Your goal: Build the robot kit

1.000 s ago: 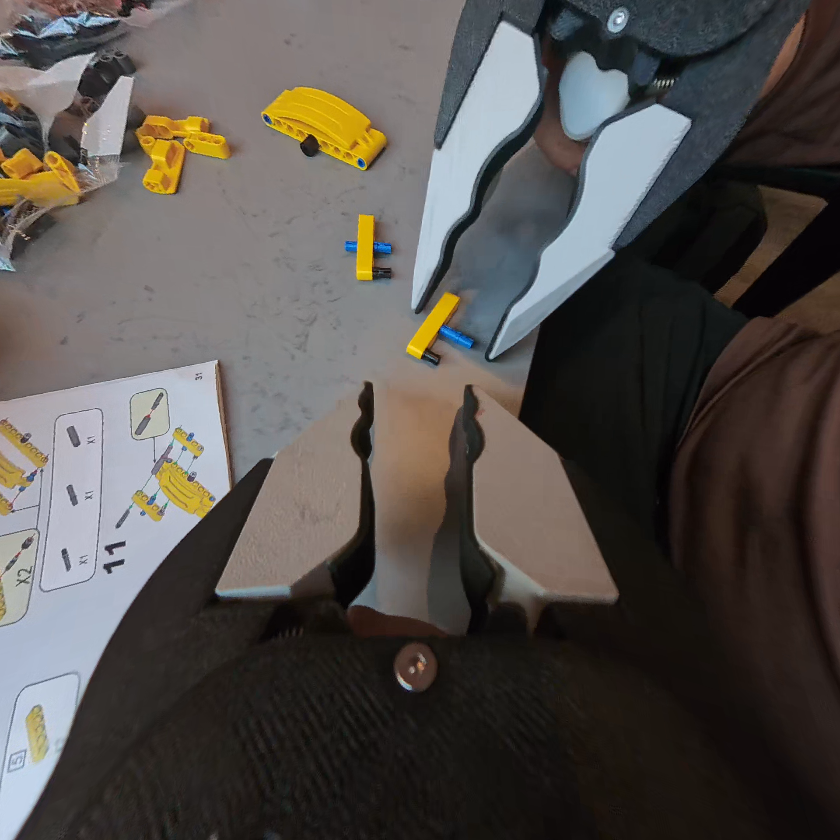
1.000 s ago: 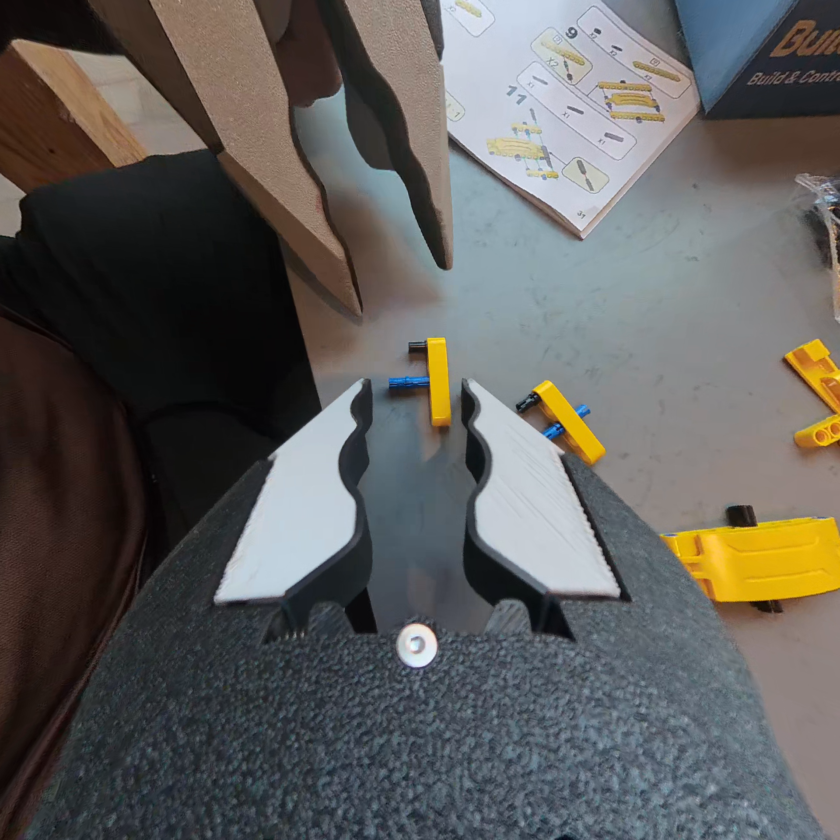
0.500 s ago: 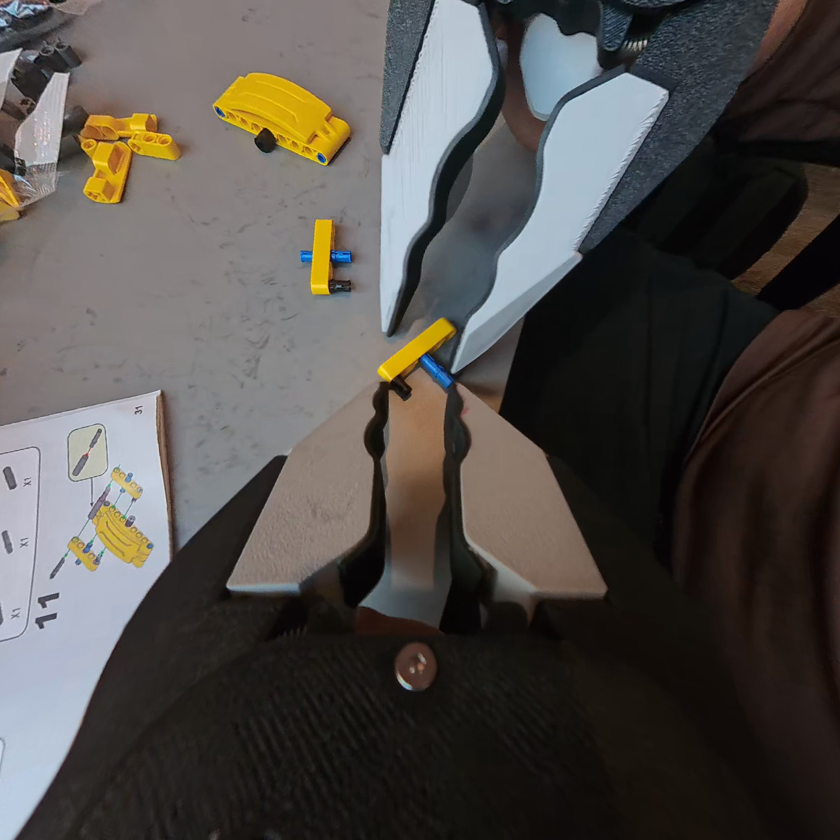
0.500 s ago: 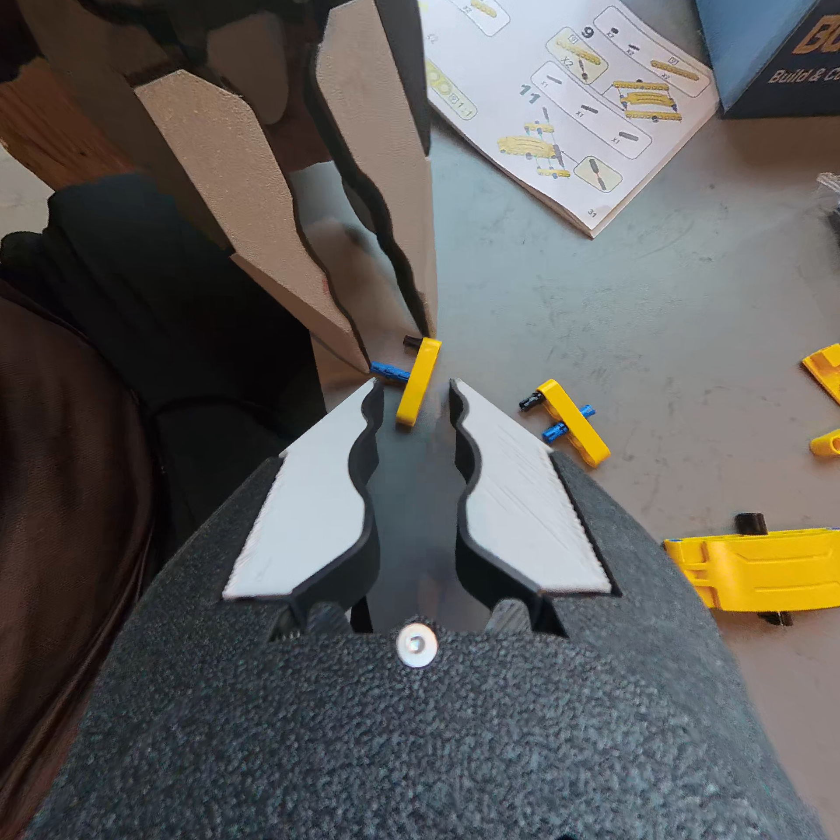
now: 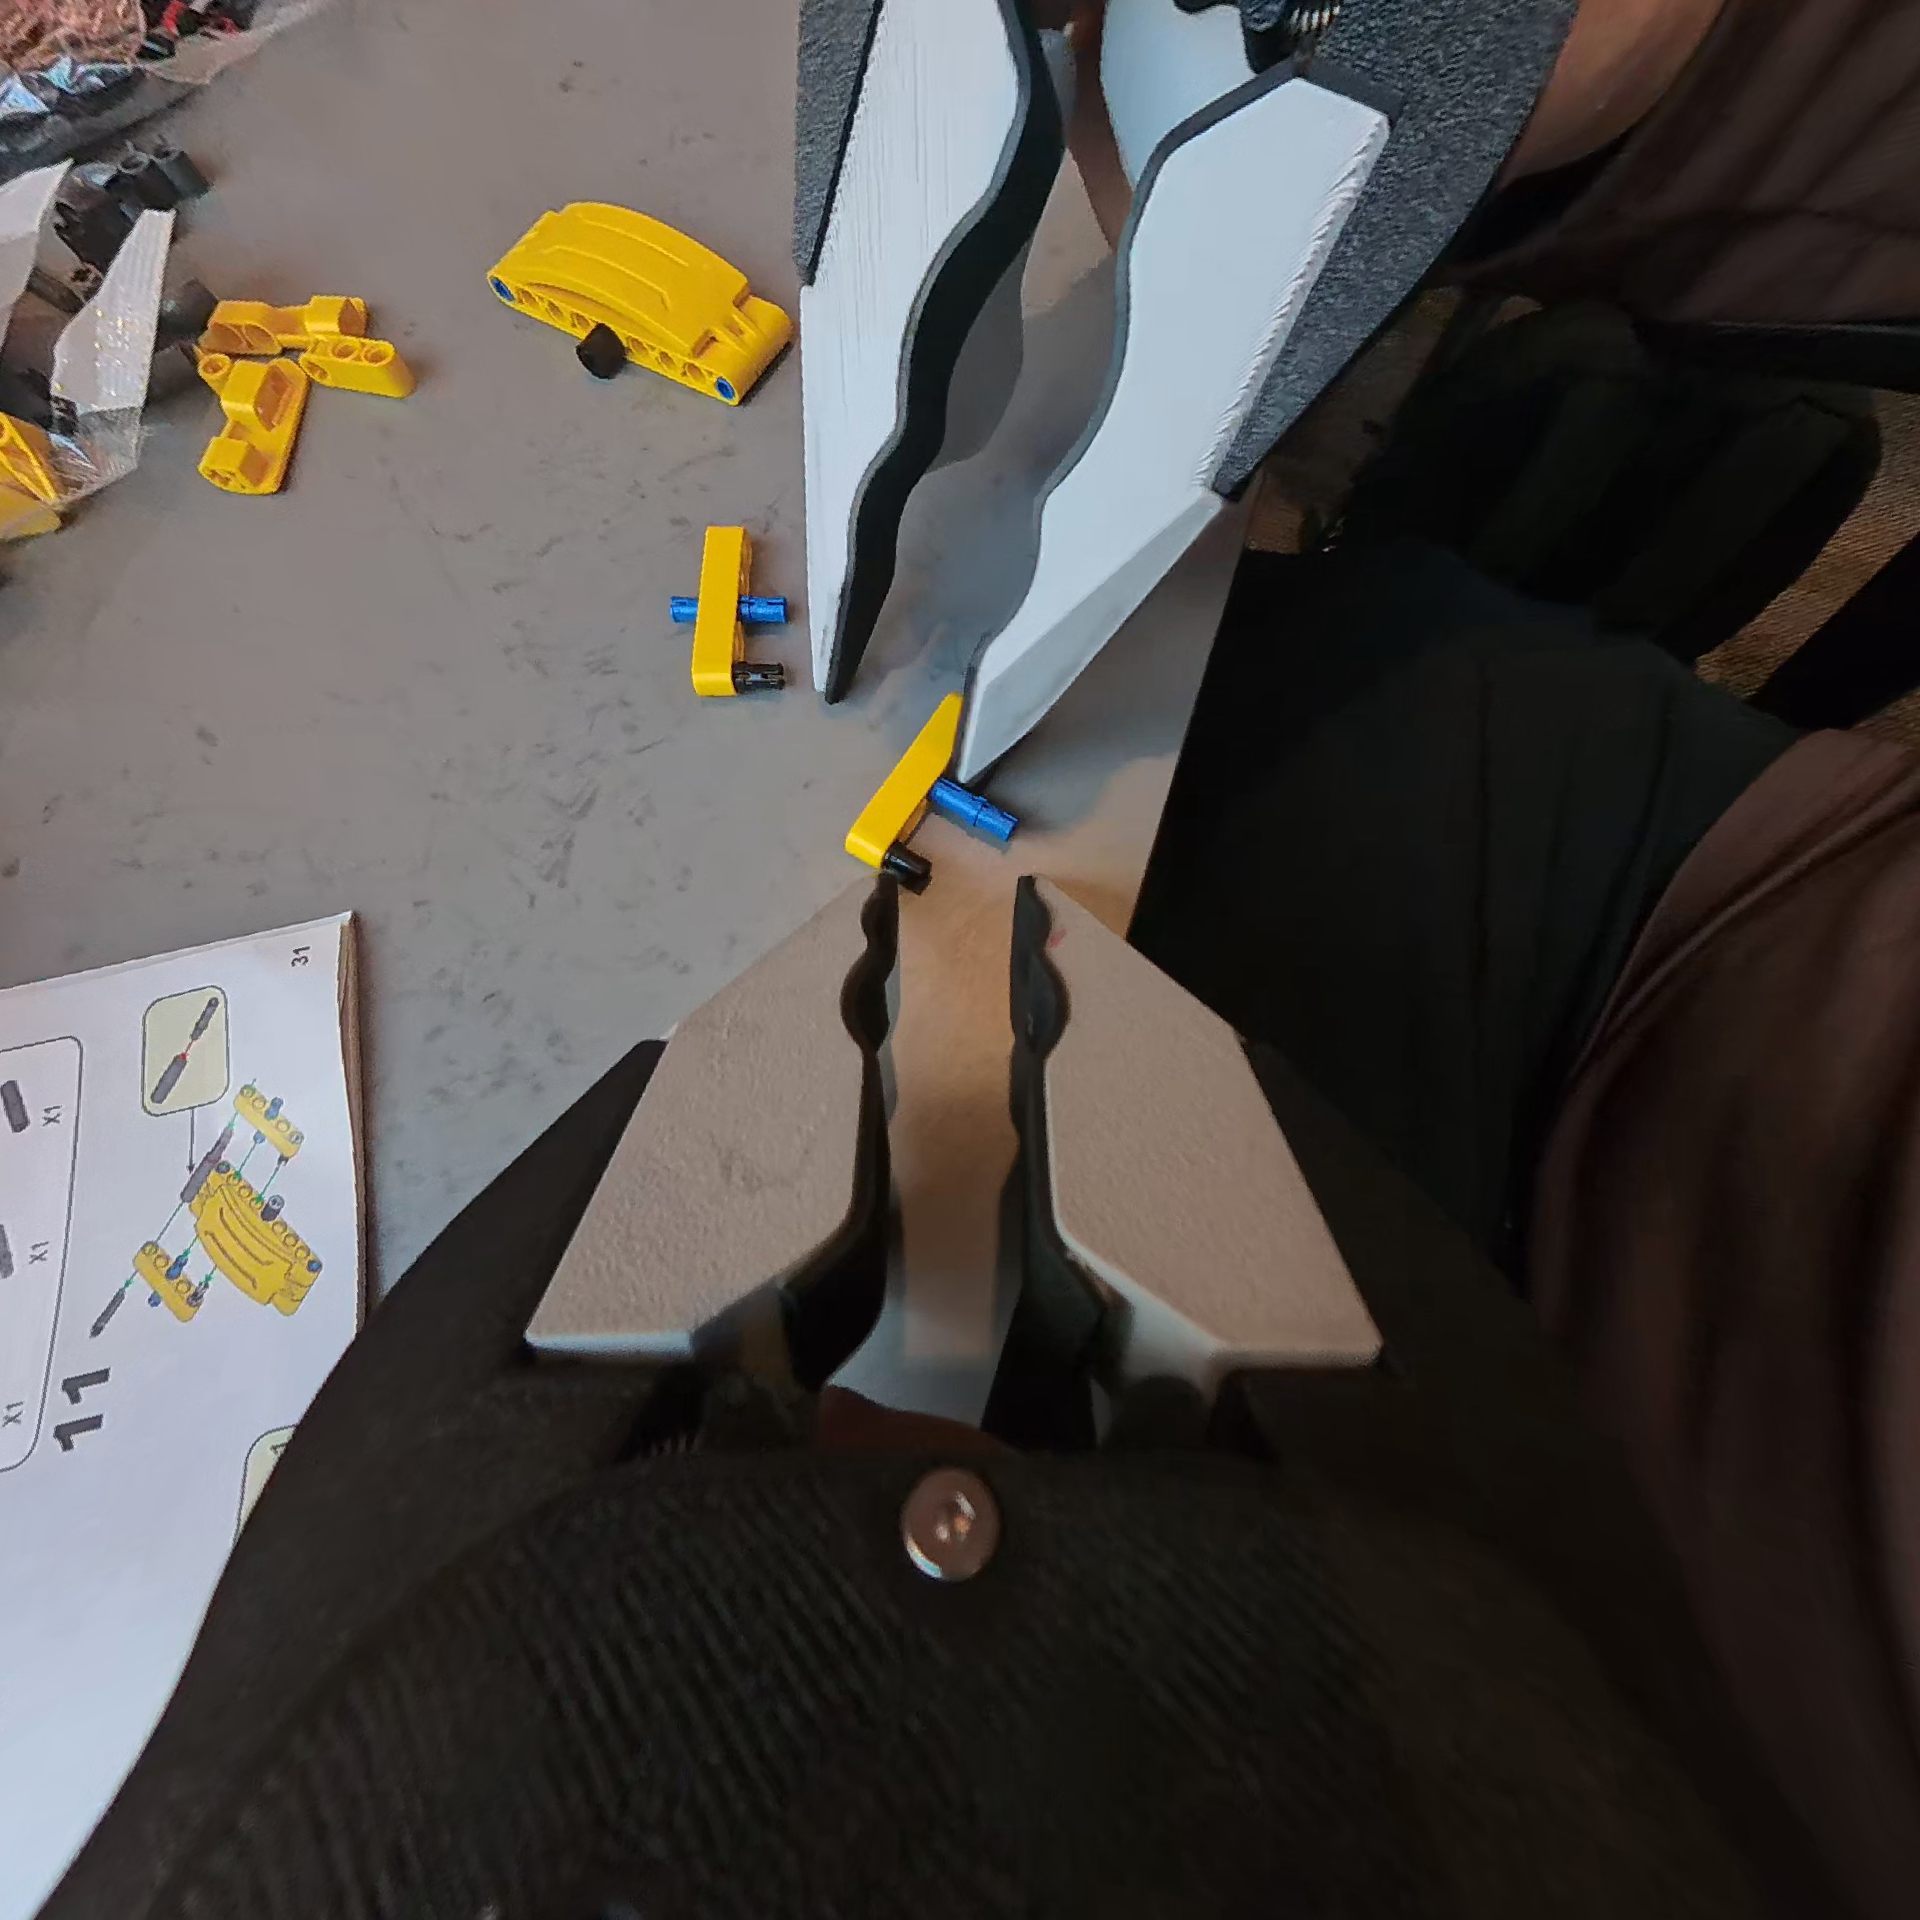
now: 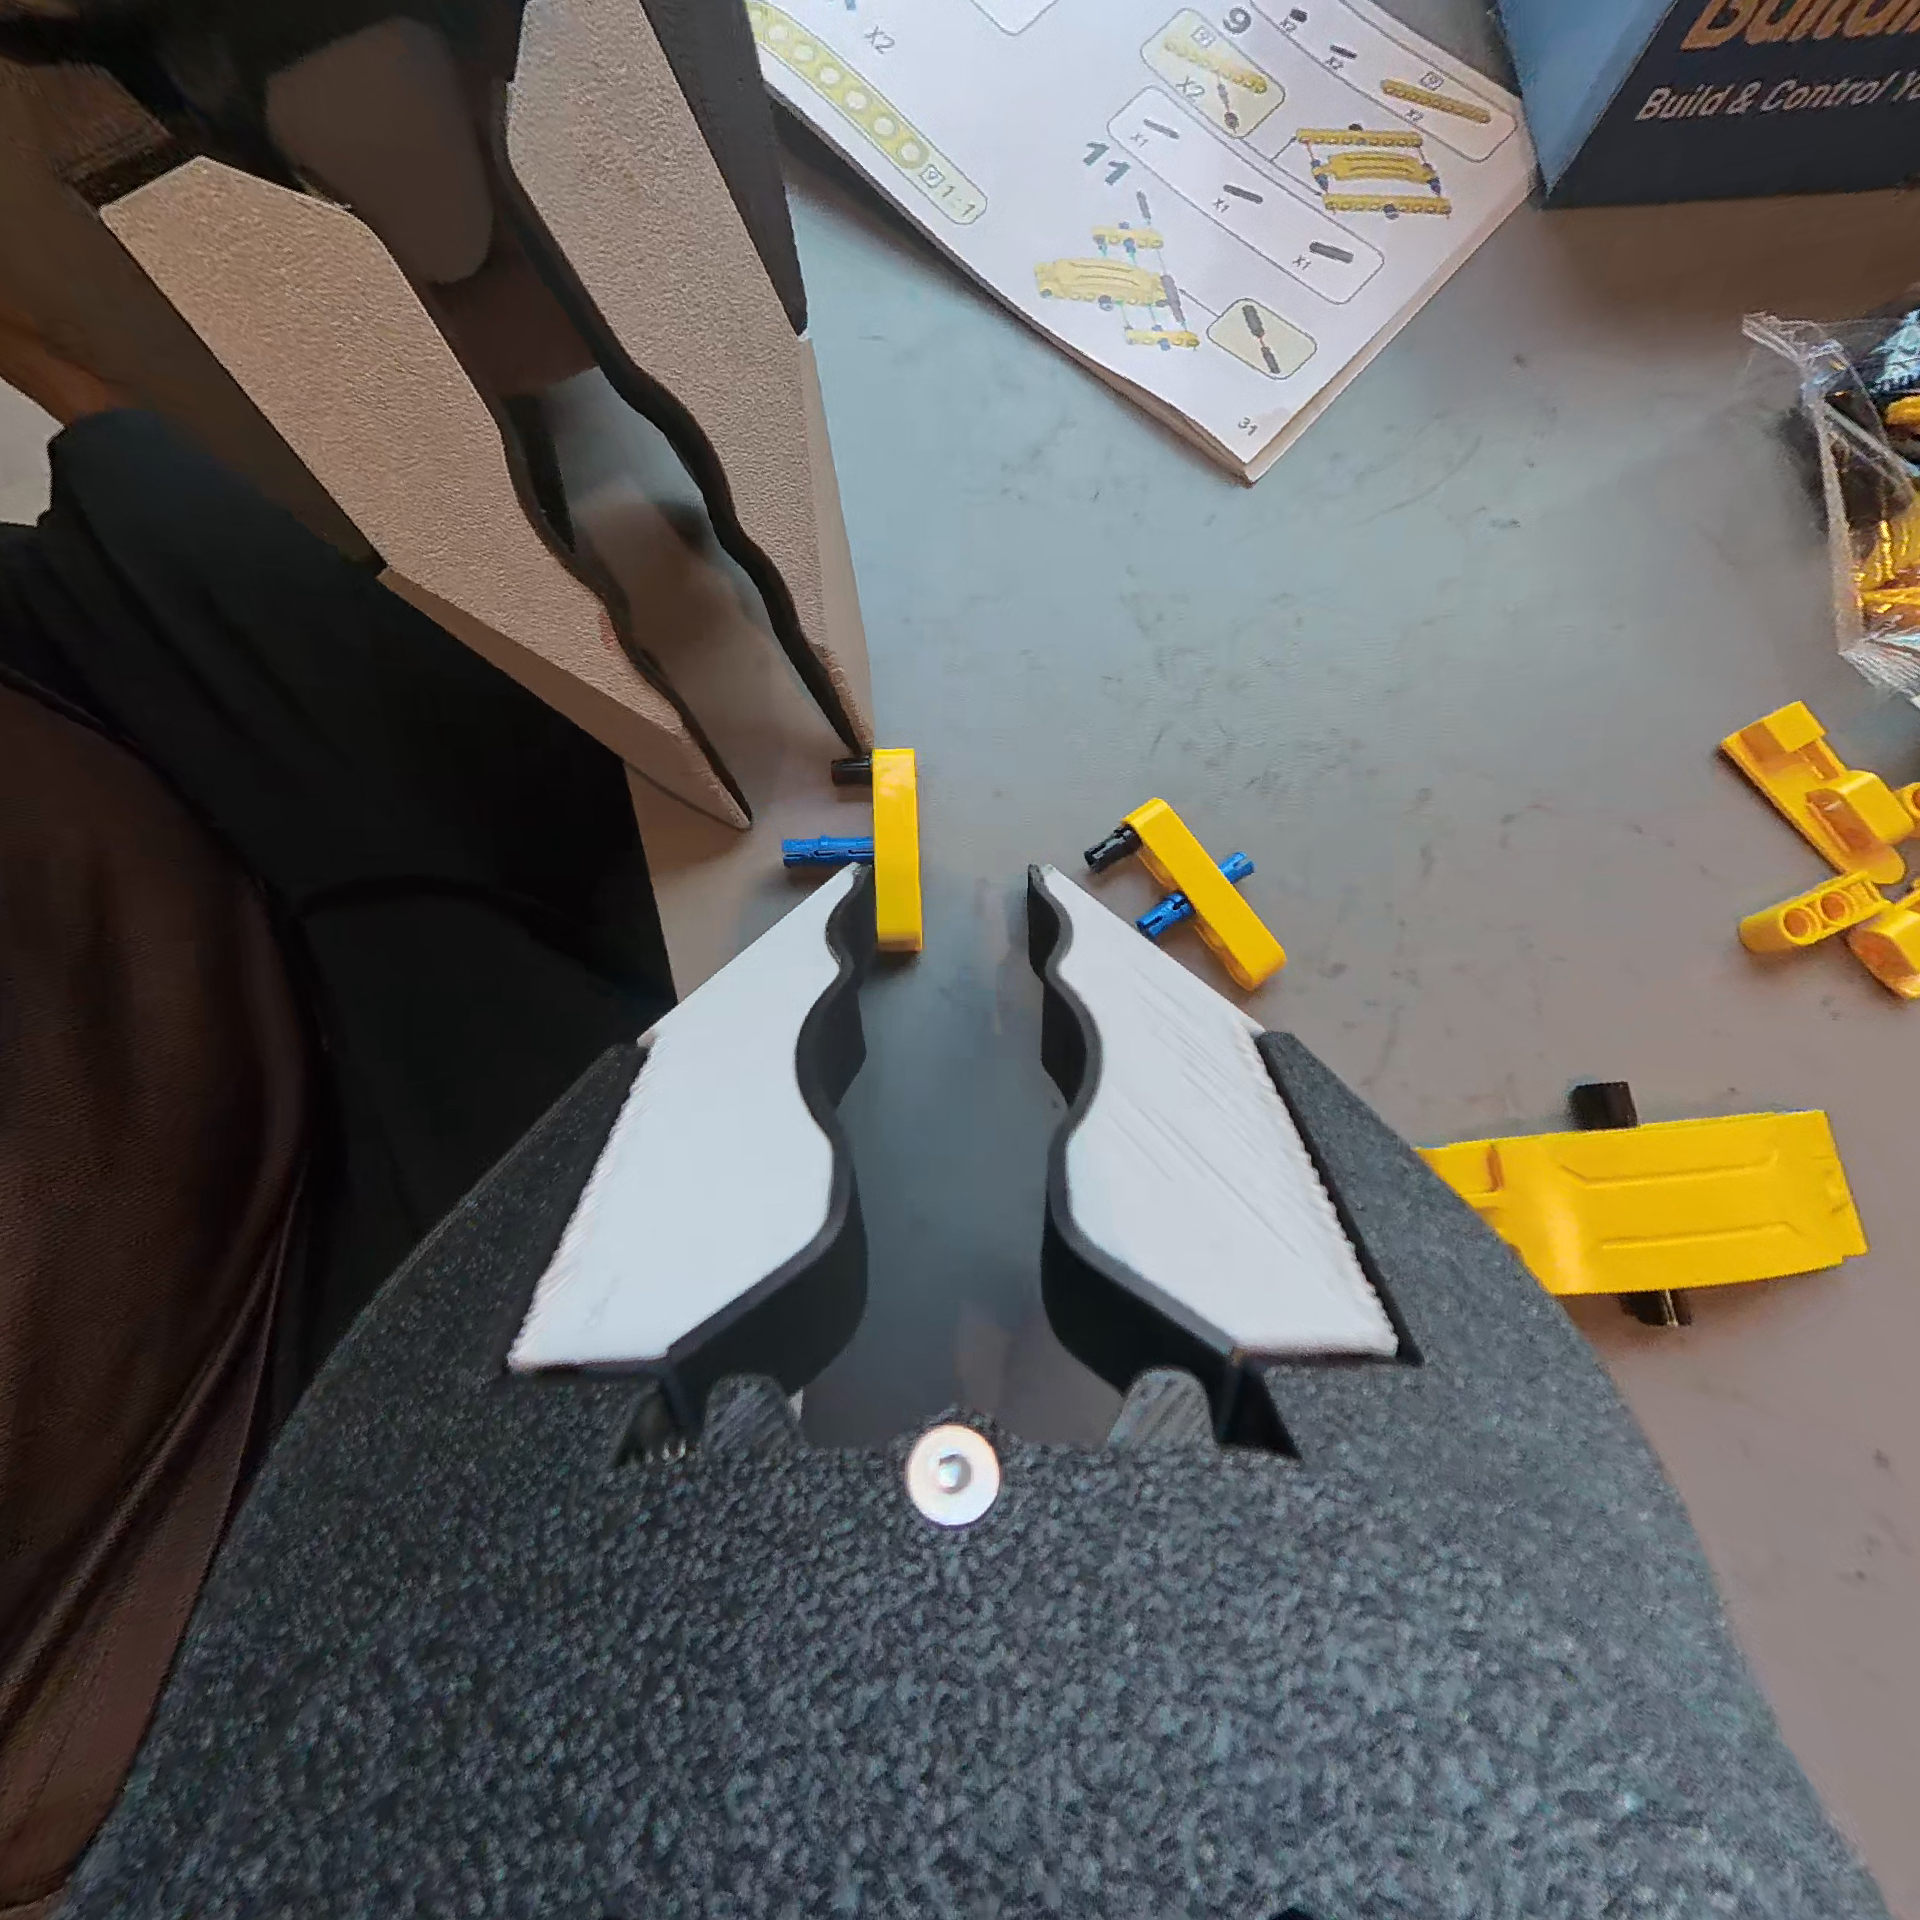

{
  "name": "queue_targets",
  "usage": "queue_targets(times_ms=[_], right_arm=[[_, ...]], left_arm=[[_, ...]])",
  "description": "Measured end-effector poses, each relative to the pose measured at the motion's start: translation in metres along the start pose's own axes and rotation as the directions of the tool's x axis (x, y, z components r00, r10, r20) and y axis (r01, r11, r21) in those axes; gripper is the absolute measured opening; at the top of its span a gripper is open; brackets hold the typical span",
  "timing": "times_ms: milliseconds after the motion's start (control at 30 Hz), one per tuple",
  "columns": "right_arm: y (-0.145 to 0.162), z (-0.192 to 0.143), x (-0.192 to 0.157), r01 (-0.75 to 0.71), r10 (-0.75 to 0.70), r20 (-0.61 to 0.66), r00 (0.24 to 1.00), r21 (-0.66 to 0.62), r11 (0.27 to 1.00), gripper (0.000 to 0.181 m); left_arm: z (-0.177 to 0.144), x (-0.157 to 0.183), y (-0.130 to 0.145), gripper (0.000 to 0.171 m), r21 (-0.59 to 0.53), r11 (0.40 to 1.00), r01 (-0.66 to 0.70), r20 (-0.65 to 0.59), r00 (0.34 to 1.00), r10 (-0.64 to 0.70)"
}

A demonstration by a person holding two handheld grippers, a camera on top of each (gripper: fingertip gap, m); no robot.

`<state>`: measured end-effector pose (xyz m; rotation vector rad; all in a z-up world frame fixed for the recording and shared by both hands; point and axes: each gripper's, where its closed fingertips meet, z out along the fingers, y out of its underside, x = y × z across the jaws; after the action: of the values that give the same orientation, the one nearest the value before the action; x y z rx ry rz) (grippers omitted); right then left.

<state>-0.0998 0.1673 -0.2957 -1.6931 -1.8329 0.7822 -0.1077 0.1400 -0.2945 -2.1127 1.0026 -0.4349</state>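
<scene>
Both grippers, left (image 5: 951, 883) and right (image 6: 945, 883), are spread apart, holding nothing. A small yellow beam (image 6: 896, 847) (two pins stuck in) lies between their tips. Looks light, hard; pinch its flat sides.

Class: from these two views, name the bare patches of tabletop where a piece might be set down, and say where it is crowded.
Bare grey table lies between the instruction booklet, the curved yellow panel and the yellow beam with pins. The right wrist view shows another bare patch beyond that beam, below the booklet. It is crowded where both grippers' tips meet at the near beam, and among the loose yellow connectors.
</scene>
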Motion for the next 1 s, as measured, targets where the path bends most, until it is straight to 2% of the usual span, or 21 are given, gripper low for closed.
queue_targets(times_ms=[200, 433, 1000], right_arm=[[0.0001, 0.0, -0.0006, -0.007, 0.007, 0.018, 1.0, 0.003, 1.0, 0.023], [0.0013, -0.0013, 0.0013, -0.006, 0.006, 0.014, 1.0, 0.004, 1.0, 0.023], [0.0026, -0.0035, 0.0078, -0.011, 0.011, 0.0, 1.0, 0.008, 1.0, 0.024]], left_arm=[[0.0004, -0.0003, -0.0005, 0.02, 0.003, 1.0, -0.002, 0.01, 1.0, 0.002], [0.0036, -0.0014, -0.0045, 0.019, 0.014, 0.999, -0.031, 0.073, 0.997, 0.03], [0.0046, 0.0009, -0.0058, 0.015, 0.014, 0.998, -0.064, 0.1, 0.993, 0.063]])
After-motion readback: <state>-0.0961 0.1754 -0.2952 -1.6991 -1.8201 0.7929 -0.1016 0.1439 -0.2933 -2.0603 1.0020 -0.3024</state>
